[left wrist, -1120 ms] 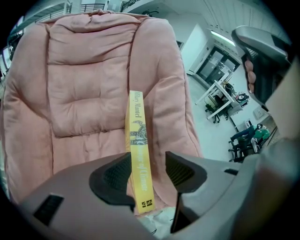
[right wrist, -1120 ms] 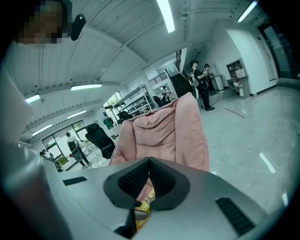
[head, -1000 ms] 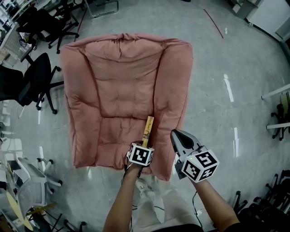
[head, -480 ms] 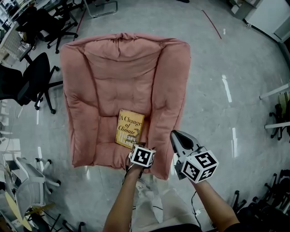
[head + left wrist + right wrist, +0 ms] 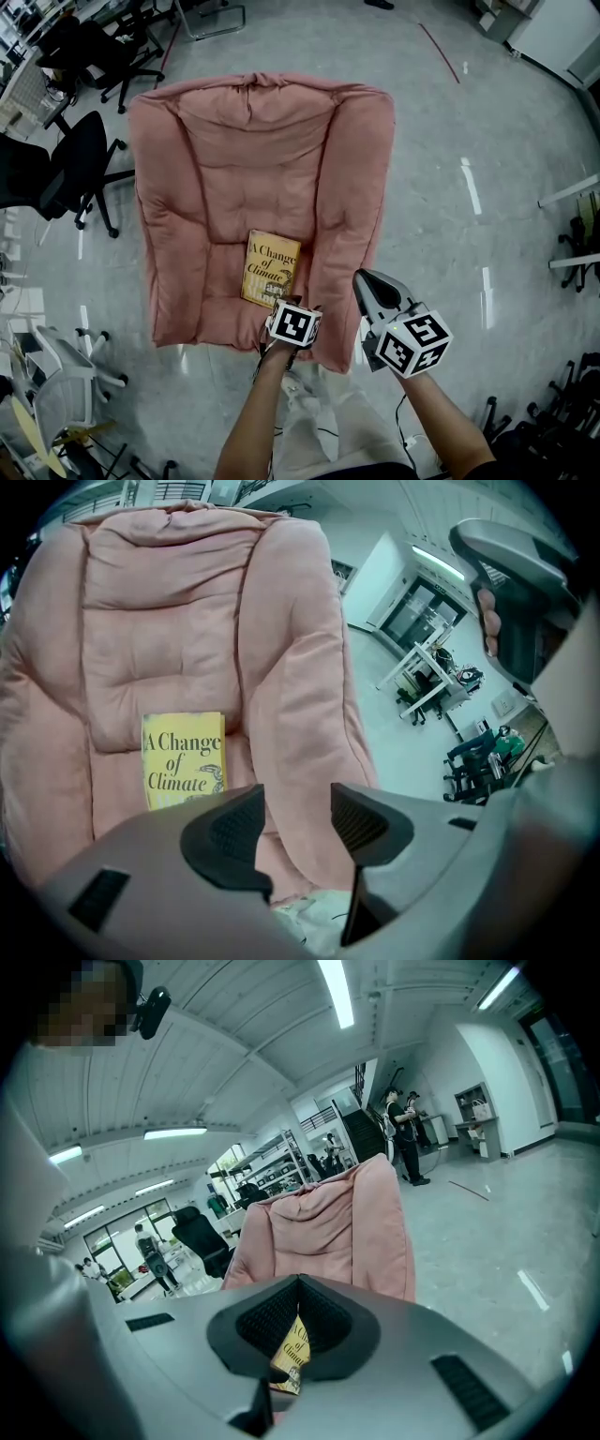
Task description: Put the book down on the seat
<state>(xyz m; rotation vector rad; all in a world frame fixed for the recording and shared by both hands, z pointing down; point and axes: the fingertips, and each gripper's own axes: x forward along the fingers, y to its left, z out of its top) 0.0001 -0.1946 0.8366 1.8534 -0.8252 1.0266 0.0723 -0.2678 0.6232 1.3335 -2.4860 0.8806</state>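
Observation:
A yellow book (image 5: 270,269) titled "A Change of Climate" lies flat, cover up, on the seat of the pink padded chair (image 5: 253,159). My left gripper (image 5: 278,300) hovers at the book's near edge, open. In the left gripper view the book (image 5: 183,757) sits left of and beyond the left gripper (image 5: 295,817), with nothing between its pads; the chair (image 5: 187,621) fills the view. My right gripper (image 5: 364,279) is held off the chair's right armrest, its jaws together and empty. In the right gripper view a strip of the book (image 5: 292,1352) shows behind the right gripper (image 5: 298,1283).
Black office chairs (image 5: 75,169) stand left of the pink chair, and a white mesh chair (image 5: 56,394) at lower left. Grey glossy floor (image 5: 469,141) surrounds it. A desk leg and chair (image 5: 577,253) are at the right edge. People (image 5: 403,1133) stand far off.
The book, held on edge in my left gripper a second ago, has tipped flat onto the seat. The left gripper has let go of it. The right gripper has not moved.

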